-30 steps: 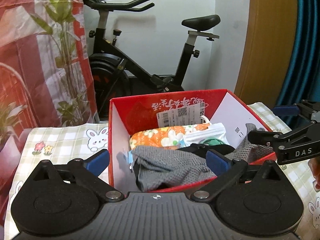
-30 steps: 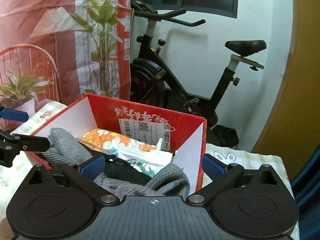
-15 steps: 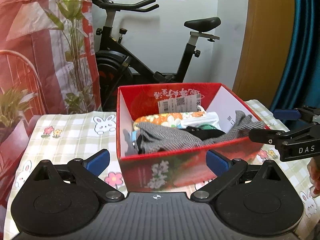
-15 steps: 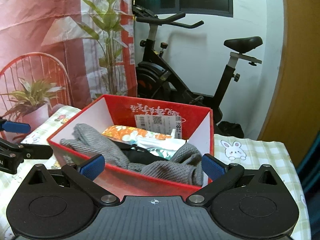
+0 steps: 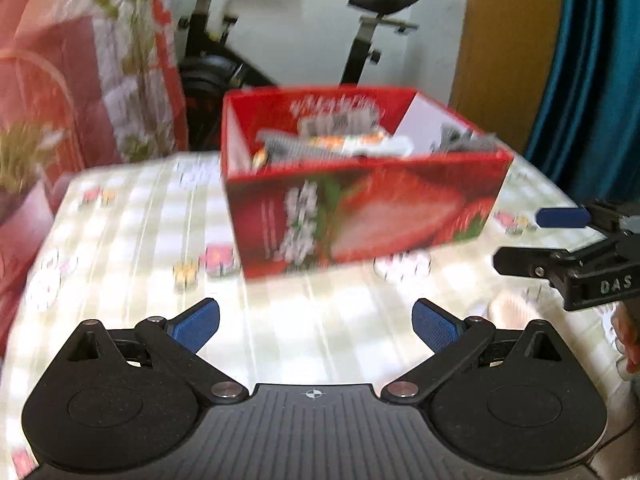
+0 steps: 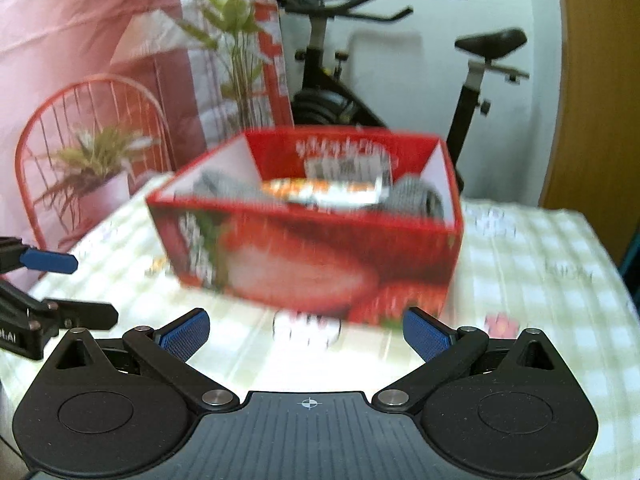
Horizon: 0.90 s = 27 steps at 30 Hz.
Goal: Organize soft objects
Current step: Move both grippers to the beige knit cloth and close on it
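One red box [image 5: 360,216] with a strawberry print sits on the checked tablecloth [image 5: 132,248], and it holds everything soft that I can make out. Both of my views are smeared by motion, so I read the contents loosely: a grey knitted cloth [image 6: 416,196] heaped against the box's right wall and trailing toward the left wall, an orange flowered packet [image 6: 308,188] lying across the middle, and a white packet [image 6: 344,199] just in front of it. In the left wrist view the grey cloth drapes up over the rim at the right corner. A white label is stuck on the inside of the far wall.

The orange packet lies flat with its long axis running left to right, parallel to the box's far wall. The box itself is wider than it is deep from where I look.

My left gripper [image 5: 316,326] hangs over bare tablecloth short of the box, fingers spread wide, nothing between the blue pads and nothing touched. My right gripper [image 6: 306,336] is the same: fingers wide apart, empty, clear of the box's near wall. Each shows at the edge of the other's view, side by side.
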Available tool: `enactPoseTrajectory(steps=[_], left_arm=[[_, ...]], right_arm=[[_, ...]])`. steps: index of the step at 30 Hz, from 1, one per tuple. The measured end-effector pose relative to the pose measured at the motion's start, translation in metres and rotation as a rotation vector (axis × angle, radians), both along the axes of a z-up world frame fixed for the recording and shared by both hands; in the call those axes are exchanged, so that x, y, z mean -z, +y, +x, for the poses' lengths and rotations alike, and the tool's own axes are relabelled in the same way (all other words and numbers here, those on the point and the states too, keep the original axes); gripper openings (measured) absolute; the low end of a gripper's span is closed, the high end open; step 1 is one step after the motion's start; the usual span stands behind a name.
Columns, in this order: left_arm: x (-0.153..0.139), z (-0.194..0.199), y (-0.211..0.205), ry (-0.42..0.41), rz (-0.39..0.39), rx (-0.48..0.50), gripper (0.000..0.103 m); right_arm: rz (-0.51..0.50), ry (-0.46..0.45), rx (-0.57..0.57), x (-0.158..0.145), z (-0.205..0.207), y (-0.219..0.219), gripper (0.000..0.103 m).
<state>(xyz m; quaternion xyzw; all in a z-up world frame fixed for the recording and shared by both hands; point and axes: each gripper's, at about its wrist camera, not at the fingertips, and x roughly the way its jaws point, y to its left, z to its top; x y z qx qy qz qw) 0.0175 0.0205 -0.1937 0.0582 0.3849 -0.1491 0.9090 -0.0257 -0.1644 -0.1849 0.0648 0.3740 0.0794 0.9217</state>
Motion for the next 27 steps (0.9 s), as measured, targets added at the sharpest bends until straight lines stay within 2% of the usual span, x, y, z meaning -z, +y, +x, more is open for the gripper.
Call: enactPoseTrajectory(steps=[4, 12, 18, 24, 27], left_arm=[[0.02, -0.005, 0.015, 0.073, -0.053, -0.065, 0.103], [0.041, -0.017, 0.037, 0.109, -0.13, -0.159, 0.103], [0.054, -0.02, 0.043, 0.139, -0.123, -0.171, 0.103], [0.067, -0.021, 0.049, 0.174, -0.193, -0.159, 0.1], [0.07, -0.021, 0.05, 0.18, -0.204, -0.154, 0.099]], right_arm=[[-0.013, 0.055, 0.021, 0.021, -0.016, 0.002, 0.103], [-0.102, 0.091, 0.092, 0.045, -0.037, -0.003, 0.103], [-0.102, 0.14, 0.132, 0.062, -0.045, -0.011, 0.103], [-0.105, 0.152, 0.121, 0.068, -0.045, -0.007, 0.103], [-0.109, 0.146, 0.114, 0.067, -0.044, -0.005, 0.103]])
